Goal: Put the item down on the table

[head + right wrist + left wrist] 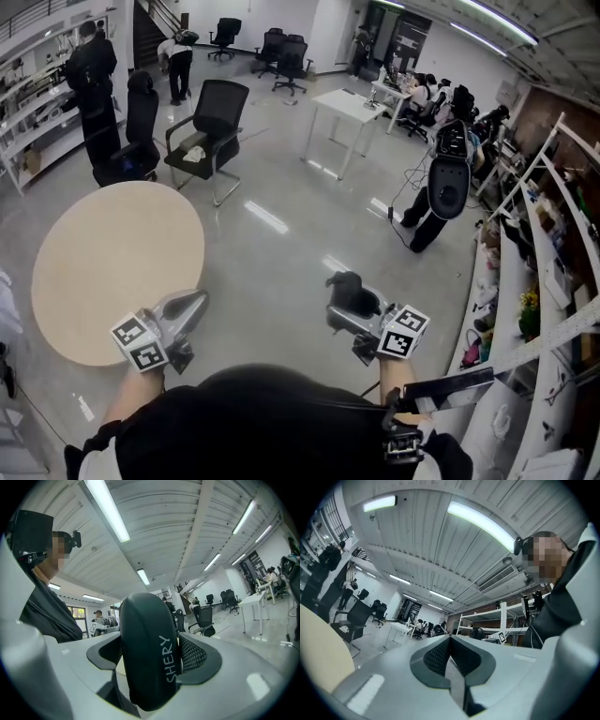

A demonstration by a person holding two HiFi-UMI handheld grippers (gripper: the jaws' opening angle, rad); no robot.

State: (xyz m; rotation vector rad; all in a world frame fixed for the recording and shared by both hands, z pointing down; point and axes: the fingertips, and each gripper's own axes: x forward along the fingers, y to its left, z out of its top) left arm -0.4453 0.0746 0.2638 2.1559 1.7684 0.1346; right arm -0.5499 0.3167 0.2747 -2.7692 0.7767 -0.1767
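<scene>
Near the round table (103,253), the black item (146,644) is squeezed in the right gripper (352,302) for setting down; the left gripper (192,305) is shut, empty.

Bright ceiling strip lights (480,524) glare off the glossy floor (281,244) (all 3 views bend at edges).

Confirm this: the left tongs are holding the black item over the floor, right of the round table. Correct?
No: the right tongs hold the black item, as the right gripper view shows; the left tongs are shut, empty. It is over the floor, right of the round table.
</scene>
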